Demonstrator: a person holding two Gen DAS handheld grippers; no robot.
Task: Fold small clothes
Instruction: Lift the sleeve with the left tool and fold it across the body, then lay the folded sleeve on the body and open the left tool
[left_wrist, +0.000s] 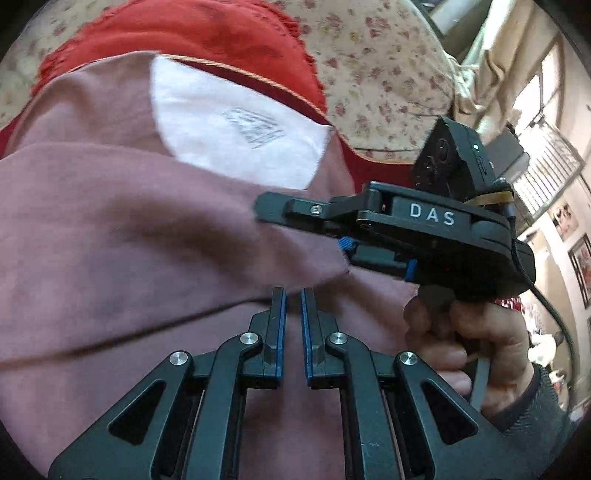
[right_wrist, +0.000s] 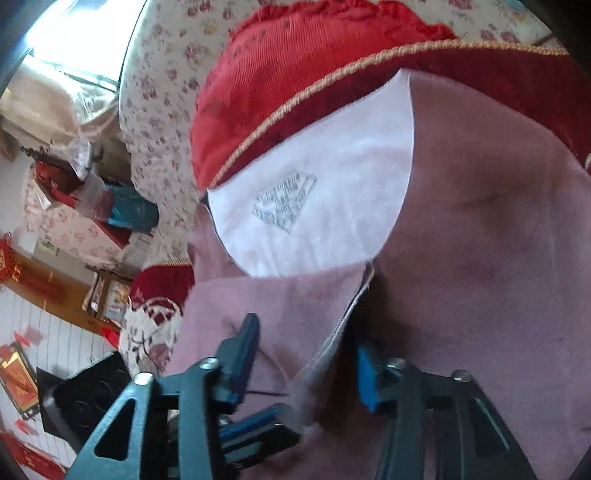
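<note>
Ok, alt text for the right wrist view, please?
The right hand-held gripper, jaws open, straddles a folded edge of a pink garment with a stamped white lining, lying on a red cushion against a floral sofa.

A sofa in cream floral fabric (left_wrist: 369, 55) carries everything, its bare upholstery showing toward 12 and 1 o'clock in the left wrist view. On it lies 1 red cushion cover with gold cord piping (right_wrist: 295, 92), and the pink garment (left_wrist: 129, 221) lies spread over that cover toward 6 o'clock.
</note>
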